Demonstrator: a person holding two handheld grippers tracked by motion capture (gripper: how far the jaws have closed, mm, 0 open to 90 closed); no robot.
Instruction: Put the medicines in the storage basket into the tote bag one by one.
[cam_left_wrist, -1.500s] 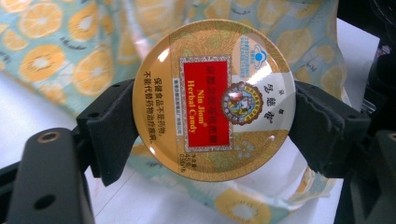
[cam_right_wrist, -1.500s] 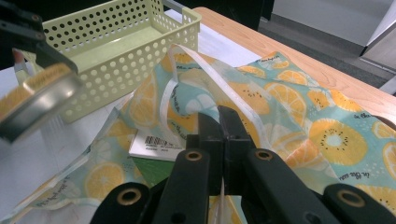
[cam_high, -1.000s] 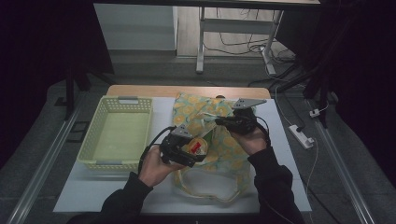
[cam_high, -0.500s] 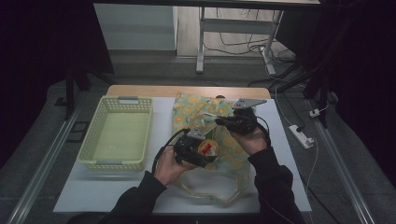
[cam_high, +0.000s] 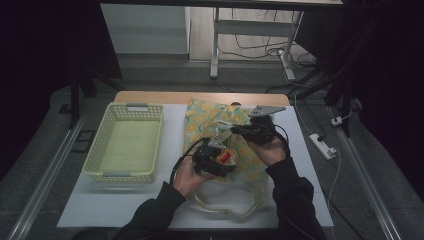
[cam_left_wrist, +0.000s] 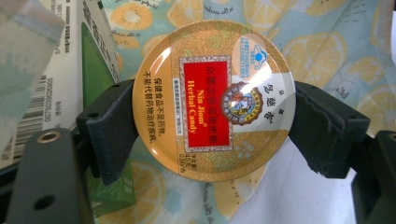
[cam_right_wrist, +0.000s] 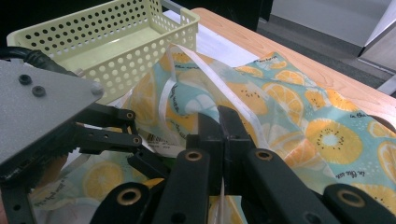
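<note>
Jaws of the left gripper (cam_left_wrist: 212, 126) stood wide, clamped on a round candy tin (cam_left_wrist: 214, 100) held over the fruit-print bag (cam_high: 235, 145) on the table (cam_high: 100, 210). Nearby, the right gripper (cam_right_wrist: 218, 122) was pinched tight on the bag's white edge beside a basket (cam_high: 125, 145).

Dim room — grey floor (cam_high: 50, 165), cables (cam_high: 260, 47) near a metal stand (cam_high: 216, 40), a power strip (cam_high: 322, 146) beside the surface (cam_high: 100, 210).
</note>
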